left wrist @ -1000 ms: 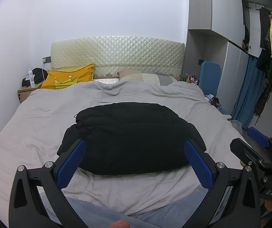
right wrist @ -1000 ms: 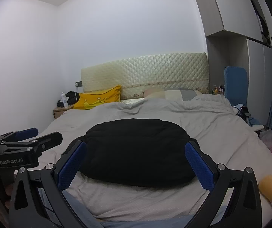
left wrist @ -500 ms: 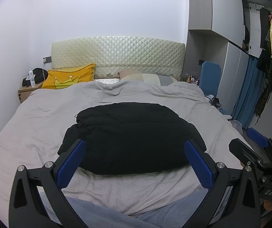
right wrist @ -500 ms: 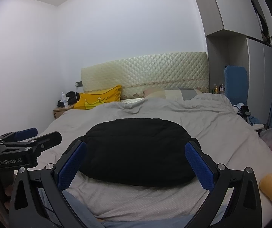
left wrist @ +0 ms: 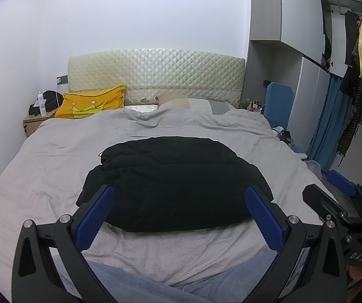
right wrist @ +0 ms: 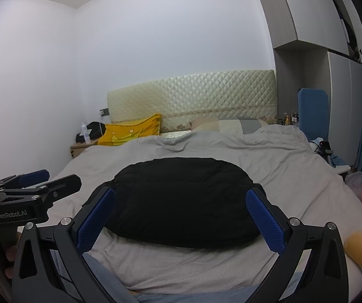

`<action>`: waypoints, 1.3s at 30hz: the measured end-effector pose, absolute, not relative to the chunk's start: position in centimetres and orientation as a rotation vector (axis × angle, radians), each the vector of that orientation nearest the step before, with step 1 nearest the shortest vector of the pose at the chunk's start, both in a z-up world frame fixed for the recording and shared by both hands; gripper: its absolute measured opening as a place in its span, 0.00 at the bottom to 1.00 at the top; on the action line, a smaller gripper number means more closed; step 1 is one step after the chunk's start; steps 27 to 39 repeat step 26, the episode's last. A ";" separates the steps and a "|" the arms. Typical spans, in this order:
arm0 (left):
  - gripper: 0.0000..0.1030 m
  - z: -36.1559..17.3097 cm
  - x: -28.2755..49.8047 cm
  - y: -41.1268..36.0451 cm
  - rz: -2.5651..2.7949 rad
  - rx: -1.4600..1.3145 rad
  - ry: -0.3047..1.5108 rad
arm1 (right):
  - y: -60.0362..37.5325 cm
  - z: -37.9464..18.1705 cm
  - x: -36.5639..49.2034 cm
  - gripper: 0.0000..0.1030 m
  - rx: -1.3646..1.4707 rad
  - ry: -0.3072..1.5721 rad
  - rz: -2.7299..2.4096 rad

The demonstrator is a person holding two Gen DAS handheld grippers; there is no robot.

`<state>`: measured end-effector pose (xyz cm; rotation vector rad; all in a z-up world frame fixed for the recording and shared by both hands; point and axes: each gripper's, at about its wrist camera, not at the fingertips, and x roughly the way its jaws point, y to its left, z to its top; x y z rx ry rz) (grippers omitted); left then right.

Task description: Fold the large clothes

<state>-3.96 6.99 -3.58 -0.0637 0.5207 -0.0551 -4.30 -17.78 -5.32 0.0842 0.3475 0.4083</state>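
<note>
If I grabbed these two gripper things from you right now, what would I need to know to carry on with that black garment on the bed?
Left gripper: open, holding nothing, hovering short of the garment's near edge.
Right gripper: open, holding nothing, at about the same height beside it.
Black garment: lies on the grey bedspread near the foot of the bed, already gathered into a compact layered bundle, with an upper layer lying across the far part.
Done: it looks folded at least once.
Left: probably tidy the left corner that sticks out, and fold again if it should be smaller. Neither gripper touches it.
</note>
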 end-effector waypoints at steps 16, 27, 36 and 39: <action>1.00 -3.4 -4.1 7.2 -0.051 -0.075 0.524 | -17.9 -5.2 -4.2 1.00 0.086 0.347 0.400; 1.00 -3.1 -4.1 7.3 -0.047 -0.080 0.520 | -18.1 -5.2 -4.2 1.00 0.083 0.344 0.399; 1.00 -3.1 -4.1 7.3 -0.047 -0.080 0.520 | -18.1 -5.2 -4.2 1.00 0.083 0.344 0.399; 1.00 -3.1 -4.1 7.3 -0.047 -0.080 0.520 | -18.1 -5.2 -4.2 1.00 0.083 0.344 0.399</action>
